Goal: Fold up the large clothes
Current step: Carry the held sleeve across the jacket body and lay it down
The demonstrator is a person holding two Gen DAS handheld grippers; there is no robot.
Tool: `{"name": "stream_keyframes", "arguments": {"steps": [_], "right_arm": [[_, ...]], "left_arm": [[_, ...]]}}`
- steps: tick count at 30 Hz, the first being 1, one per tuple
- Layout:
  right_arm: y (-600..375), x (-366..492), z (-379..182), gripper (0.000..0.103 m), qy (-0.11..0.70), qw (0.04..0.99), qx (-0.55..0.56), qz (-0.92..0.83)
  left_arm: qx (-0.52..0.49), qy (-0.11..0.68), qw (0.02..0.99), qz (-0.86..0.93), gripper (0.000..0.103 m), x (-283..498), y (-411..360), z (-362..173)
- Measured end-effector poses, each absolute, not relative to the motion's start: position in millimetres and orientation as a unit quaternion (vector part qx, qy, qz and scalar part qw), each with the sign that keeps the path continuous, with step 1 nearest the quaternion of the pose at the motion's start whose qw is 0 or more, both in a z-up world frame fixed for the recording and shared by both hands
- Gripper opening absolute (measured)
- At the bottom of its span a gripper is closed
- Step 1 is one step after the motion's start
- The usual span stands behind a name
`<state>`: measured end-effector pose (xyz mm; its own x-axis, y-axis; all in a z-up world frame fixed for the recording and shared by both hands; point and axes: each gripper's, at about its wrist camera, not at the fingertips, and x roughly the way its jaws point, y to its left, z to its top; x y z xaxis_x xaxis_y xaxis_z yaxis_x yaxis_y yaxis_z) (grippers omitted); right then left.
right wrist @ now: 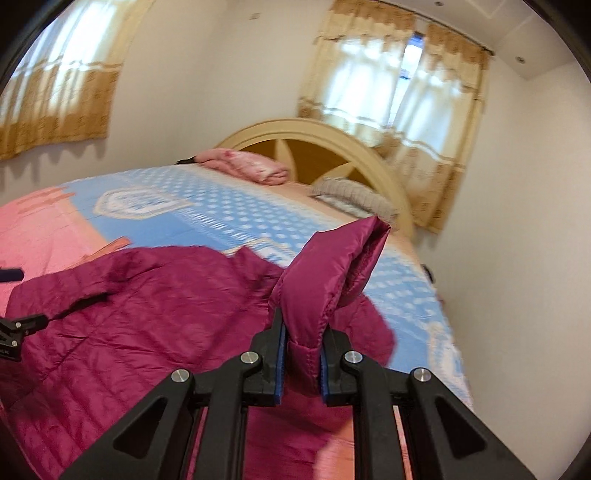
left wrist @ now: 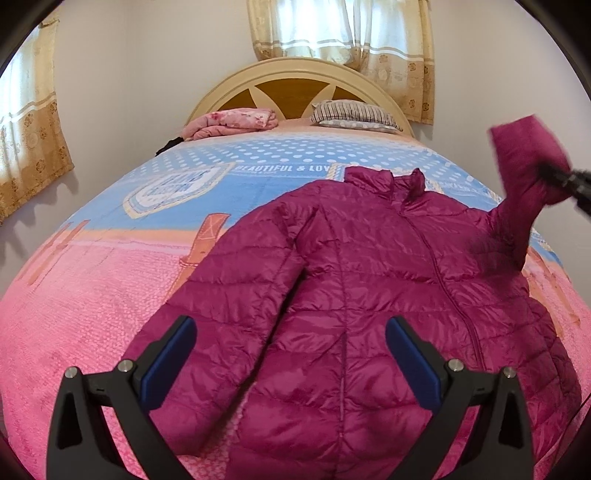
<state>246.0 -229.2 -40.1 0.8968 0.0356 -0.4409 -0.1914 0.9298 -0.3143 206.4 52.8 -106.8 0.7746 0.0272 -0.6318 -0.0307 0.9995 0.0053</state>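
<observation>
A magenta quilted puffer jacket point(left wrist: 369, 288) lies front up on the bed, collar toward the headboard. My left gripper point(left wrist: 291, 354) is open above its lower part, with nothing between the fingers. Its left sleeve point(left wrist: 229, 288) lies flat beside the body. My right gripper point(right wrist: 302, 354) is shut on the cuff end of the other sleeve point(right wrist: 325, 273) and holds it lifted off the bed; the left wrist view shows that raised sleeve point(left wrist: 524, 173) at the far right, blurred. The jacket body point(right wrist: 129, 325) spreads to the left of the right gripper.
The bed has a pink and blue patterned cover point(left wrist: 110, 280). A folded pink blanket point(left wrist: 236, 120) and a striped pillow point(left wrist: 351, 114) lie by the cream headboard point(left wrist: 295, 74). Curtained windows point(left wrist: 340, 29) are behind. White walls stand close on the right point(right wrist: 517, 221).
</observation>
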Motion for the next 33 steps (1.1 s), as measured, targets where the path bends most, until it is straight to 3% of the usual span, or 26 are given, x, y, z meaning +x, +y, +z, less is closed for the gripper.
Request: {"name": "stream_keyframes", "arguments": {"steps": [9,22,26,28,29,33], "right_arm": [[-187,266,-102,0.013,0.258,0.946,-0.164,0.109],[-153,282,-147,0.014,0.306,0.927,-0.116,0.181],[-152,272,-143,0.031,0.31,0.92,-0.097,0.219],[-158,266,-136,0.055,0.307,0.921,-0.078,0.228],[-162,260,-130,0.061,0.298,0.922,-0.068,0.238],[-185,244,-110,0.064,0.272,0.93,-0.032,0.247]], "left_arm": [[0.009,0.334,0.942,0.031,0.103,215,59,-102],[0.022,0.332,0.942,0.039,0.103,224,53,-95],[0.027,0.327,0.944,0.044,0.103,227,54,-91],[0.027,0.326,0.944,0.045,0.103,230,53,-90],[0.026,0.325,0.944,0.046,0.103,232,52,-88],[0.03,0.316,0.947,0.042,0.103,239,45,-83]]}}
